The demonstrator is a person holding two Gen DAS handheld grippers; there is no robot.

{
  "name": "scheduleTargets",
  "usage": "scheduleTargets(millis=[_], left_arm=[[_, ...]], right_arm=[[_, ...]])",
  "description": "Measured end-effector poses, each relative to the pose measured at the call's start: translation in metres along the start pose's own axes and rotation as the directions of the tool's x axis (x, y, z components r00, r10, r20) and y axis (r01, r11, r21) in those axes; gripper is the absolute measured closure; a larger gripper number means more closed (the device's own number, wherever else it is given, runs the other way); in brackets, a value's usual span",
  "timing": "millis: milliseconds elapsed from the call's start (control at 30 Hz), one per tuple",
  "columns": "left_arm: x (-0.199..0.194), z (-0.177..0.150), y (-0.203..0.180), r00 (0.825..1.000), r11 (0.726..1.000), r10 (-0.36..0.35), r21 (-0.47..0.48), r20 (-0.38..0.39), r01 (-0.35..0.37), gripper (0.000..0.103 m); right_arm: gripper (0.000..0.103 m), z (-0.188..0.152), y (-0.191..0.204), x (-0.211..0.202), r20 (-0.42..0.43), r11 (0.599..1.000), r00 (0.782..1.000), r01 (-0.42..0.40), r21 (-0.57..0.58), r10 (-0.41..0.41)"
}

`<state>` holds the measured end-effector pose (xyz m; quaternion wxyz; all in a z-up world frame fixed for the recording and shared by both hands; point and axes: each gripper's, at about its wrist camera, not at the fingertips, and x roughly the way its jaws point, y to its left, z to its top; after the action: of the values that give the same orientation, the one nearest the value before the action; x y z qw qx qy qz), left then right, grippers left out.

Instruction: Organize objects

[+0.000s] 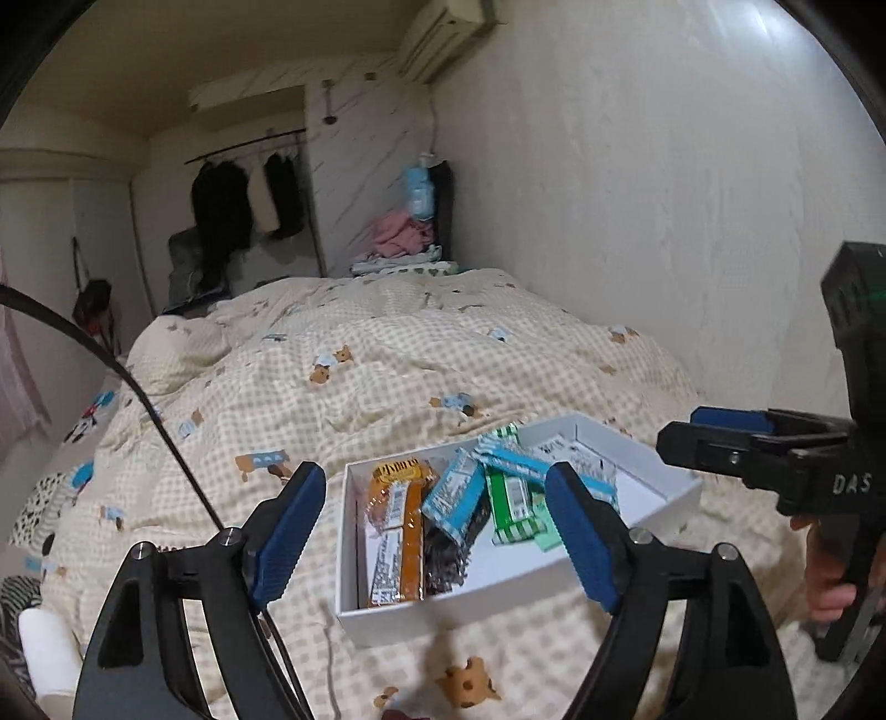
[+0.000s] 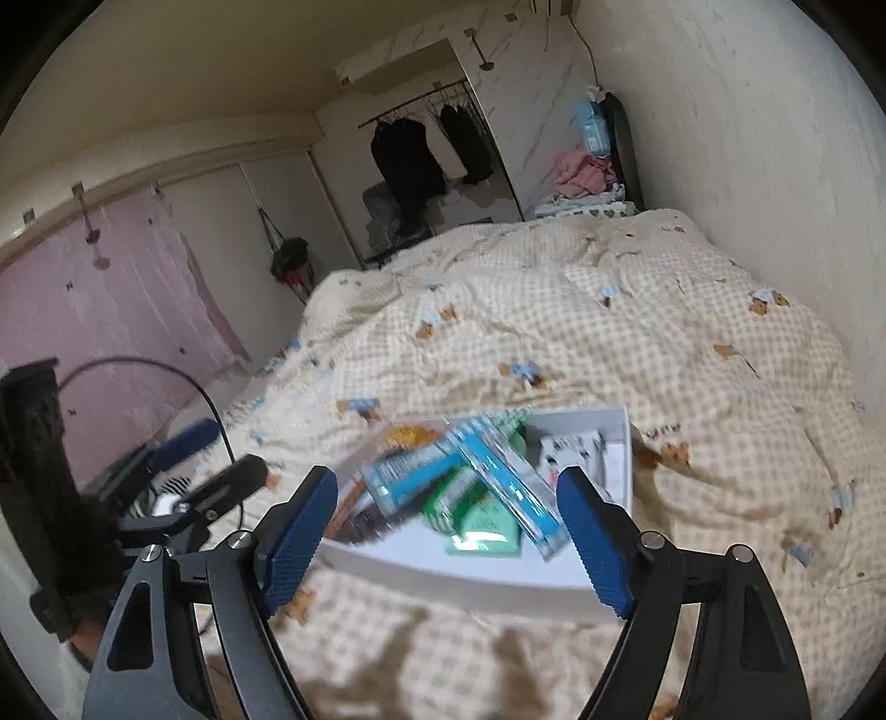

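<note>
The left gripper point(image 1: 437, 531) and right gripper point(image 2: 448, 531) are both held with jaws spread apart, nothing clamped. Just beyond the 2 pairs of jaws, the white box point(image 1: 387, 620) of snack packets point(image 1: 451, 495) is seen on the quilt point(image 1: 332, 376); packet edges seem blurred.

We see a bed under a cream checked duvet point(image 1: 387, 354) printed with little bears, a heap of pink clothes point(image 1: 400, 232) at its far end, dark garments point(image 1: 219, 202) hanging on a rail, an air conditioner point(image 1: 443, 33) up the wall and a pink curtain point(image 2: 105, 310).
</note>
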<state>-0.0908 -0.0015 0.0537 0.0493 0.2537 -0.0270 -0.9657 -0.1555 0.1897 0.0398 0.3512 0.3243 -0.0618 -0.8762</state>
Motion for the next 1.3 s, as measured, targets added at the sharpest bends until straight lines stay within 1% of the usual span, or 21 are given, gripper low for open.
scheduleTargets(millis=[100,200,333,500,667,933,1300], left_arm=[[0.014,-0.007,0.002,0.999,1.0,-0.015,-0.026,-0.048,0.014,0.019],[0.029,-0.012,0.006,0.995,0.998,-0.002,-0.056,-0.098,-0.004,0.019],[0.04,-0.019,0.009,0.991,0.996,-0.017,-0.091,-0.133,0.005,0.019],[0.043,-0.024,0.014,0.99,0.993,-0.027,-0.12,-0.137,0.01,0.019],[0.046,-0.028,0.01,0.988,0.994,-0.032,-0.111,-0.152,0.015,0.019],[0.045,-0.027,0.007,0.989,0.995,-0.025,-0.096,-0.145,0.012,0.019],[0.039,-0.027,0.009,0.992,0.994,-0.035,-0.108,-0.12,0.022,0.018]], right_arm=[[0.02,-0.008,-0.009,0.01,-0.018,0.999,1.0,0.01,0.03,-0.01],[0.02,-0.013,-0.013,0.015,-0.025,0.998,0.999,0.044,0.039,-0.043],[0.02,-0.018,-0.014,0.021,-0.048,0.998,0.997,0.057,0.032,-0.055],[0.02,-0.019,-0.007,0.024,-0.058,0.997,0.995,0.078,-0.012,-0.079],[0.02,-0.022,-0.002,0.027,-0.062,0.995,0.993,0.093,-0.039,-0.096],[0.02,-0.022,-0.001,0.028,-0.069,0.995,0.994,0.088,-0.042,-0.09],[0.02,-0.024,0.0,0.029,-0.073,0.995,0.994,0.084,-0.05,-0.088]])
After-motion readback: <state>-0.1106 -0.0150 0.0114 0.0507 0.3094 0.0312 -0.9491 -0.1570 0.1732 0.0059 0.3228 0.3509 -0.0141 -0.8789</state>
